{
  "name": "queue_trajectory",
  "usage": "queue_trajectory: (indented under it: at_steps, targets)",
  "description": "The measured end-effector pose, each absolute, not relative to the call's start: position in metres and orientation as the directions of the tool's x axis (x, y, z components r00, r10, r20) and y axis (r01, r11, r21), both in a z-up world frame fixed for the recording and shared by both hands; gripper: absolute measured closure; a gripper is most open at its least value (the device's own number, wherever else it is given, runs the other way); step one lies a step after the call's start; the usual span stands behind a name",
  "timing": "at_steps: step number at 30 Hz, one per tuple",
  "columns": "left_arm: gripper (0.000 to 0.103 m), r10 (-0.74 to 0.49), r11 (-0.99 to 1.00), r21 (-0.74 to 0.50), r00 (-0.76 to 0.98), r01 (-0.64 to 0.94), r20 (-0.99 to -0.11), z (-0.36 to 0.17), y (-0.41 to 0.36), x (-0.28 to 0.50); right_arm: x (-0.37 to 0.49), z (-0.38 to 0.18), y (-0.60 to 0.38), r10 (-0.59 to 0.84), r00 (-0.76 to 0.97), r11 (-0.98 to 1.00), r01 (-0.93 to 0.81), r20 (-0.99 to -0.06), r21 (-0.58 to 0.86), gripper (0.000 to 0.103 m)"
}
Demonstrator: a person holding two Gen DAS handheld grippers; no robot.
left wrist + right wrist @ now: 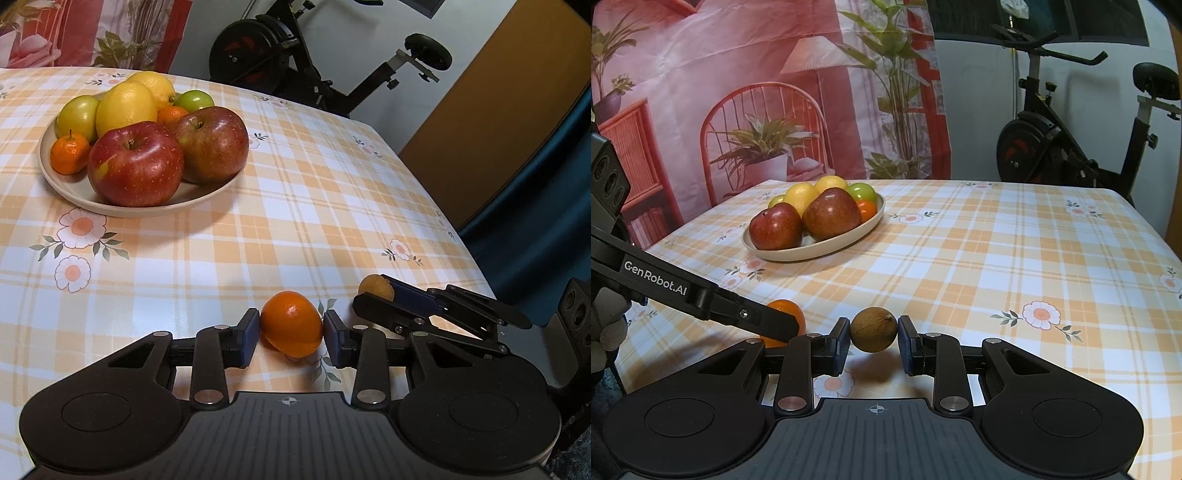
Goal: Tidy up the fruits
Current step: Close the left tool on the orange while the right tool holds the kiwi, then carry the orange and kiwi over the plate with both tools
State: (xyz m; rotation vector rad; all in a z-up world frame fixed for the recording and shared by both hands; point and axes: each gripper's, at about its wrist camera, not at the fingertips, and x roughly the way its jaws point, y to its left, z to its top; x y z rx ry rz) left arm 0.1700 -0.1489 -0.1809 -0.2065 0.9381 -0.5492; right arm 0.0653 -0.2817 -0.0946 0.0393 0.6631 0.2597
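Your L gripper (pixel 291 334) pinches the orange (pixel 291 323) on the table (pixel 332 177); R gripper (pixel 873 334) clamps the brown fruit (pixel 873 329), lifted; plate (pixel 122 208) of fruit well apart.

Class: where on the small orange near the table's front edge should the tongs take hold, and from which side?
Grip the small orange across its widest middle, coming from the near table edge: it is round, and its left and right flanks are exposed to the left tongs.
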Motion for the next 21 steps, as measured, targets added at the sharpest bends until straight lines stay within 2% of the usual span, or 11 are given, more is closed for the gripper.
queue_trajectory:
  at_steps: [21]
  targets:
    - [0.063,-0.448,0.894,-0.319,0.58,0.316,-0.681,-0.149,-0.114,0.162,0.067,-0.098,-0.279,0.227,0.754,0.973,-0.206,-0.617,0.107,0.078]
